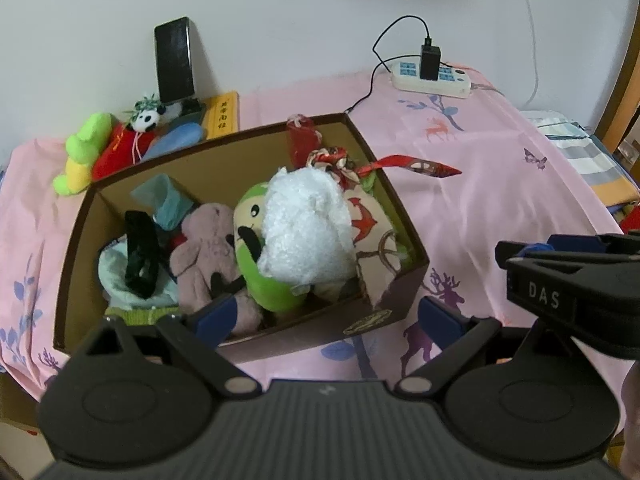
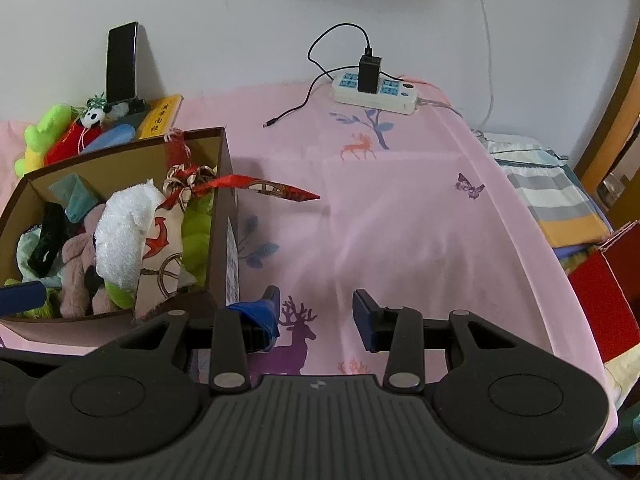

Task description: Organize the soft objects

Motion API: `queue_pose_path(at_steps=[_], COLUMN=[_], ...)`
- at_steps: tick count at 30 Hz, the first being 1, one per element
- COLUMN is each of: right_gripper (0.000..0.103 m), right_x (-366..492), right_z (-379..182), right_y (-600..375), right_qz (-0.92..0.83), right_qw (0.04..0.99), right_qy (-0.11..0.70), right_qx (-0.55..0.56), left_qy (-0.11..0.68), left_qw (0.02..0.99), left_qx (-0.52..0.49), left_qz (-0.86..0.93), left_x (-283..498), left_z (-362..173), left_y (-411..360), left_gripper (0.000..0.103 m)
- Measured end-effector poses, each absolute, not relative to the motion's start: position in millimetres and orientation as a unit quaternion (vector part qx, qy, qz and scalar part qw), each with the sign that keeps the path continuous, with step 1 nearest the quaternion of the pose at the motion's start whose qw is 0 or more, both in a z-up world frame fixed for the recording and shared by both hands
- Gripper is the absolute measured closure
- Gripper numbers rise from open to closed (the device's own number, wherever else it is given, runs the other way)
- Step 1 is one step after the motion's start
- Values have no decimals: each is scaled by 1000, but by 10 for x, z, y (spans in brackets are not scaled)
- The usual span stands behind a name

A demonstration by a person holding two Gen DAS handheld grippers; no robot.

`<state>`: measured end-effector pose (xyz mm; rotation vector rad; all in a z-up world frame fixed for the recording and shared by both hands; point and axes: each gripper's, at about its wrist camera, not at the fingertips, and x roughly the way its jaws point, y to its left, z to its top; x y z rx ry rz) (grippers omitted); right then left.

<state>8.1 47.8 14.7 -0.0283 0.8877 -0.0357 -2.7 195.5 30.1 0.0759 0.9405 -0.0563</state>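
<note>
A brown cardboard box (image 1: 400, 300) on the pink cloth holds several soft things: a white fluffy toy (image 1: 304, 220), a green plush (image 1: 260, 280), a pink plush (image 1: 208, 256), a printed cloth bag with a red ribbon (image 1: 376, 240) and dark and pale fabrics. The box also shows at the left of the right wrist view (image 2: 224, 208). My left gripper (image 1: 328, 316) is open and empty above the box's near edge. My right gripper (image 2: 316, 312) is open and empty over the cloth, right of the box.
Behind the box lie a green plush (image 1: 84, 148), a red toy with a small panda (image 1: 148, 120), a blue item and a yellow book. A phone (image 1: 174, 60) leans on the wall. A power strip with charger and cable (image 2: 376, 88) sits at the back. Folded fabric and a red box (image 2: 600, 292) lie beyond the right edge.
</note>
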Motion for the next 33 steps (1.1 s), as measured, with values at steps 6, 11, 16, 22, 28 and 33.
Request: queue_pose_path(at_steps=[6, 11, 16, 22, 28, 33], right_gripper=[79, 79, 79, 79, 79, 79], right_x=[114, 159, 186, 231, 241, 253], right_z=[174, 228, 294, 317, 327, 365], right_y=[496, 567, 606, 627, 678, 720], right_qz=[-15, -14, -2, 1, 15, 24], right_qw=[905, 910, 919, 923, 925, 930], right_qy=[424, 413, 394, 384, 378, 364], right_qx=[-10, -22, -5, 15, 30, 41], left_qy=[445, 427, 408, 403, 408, 409], left_qw=[895, 904, 912, 915, 913, 912], left_qx=[33, 32, 30, 18, 13, 12], left_qz=[-22, -7, 2, 15, 15, 19], left_x=[6, 42, 113, 224, 277, 309], left_z=[318, 382, 436, 432, 385, 352], left_y=[2020, 2103, 2186, 2302, 2352, 2415], left_gripper=[5, 5, 5, 5, 5, 5])
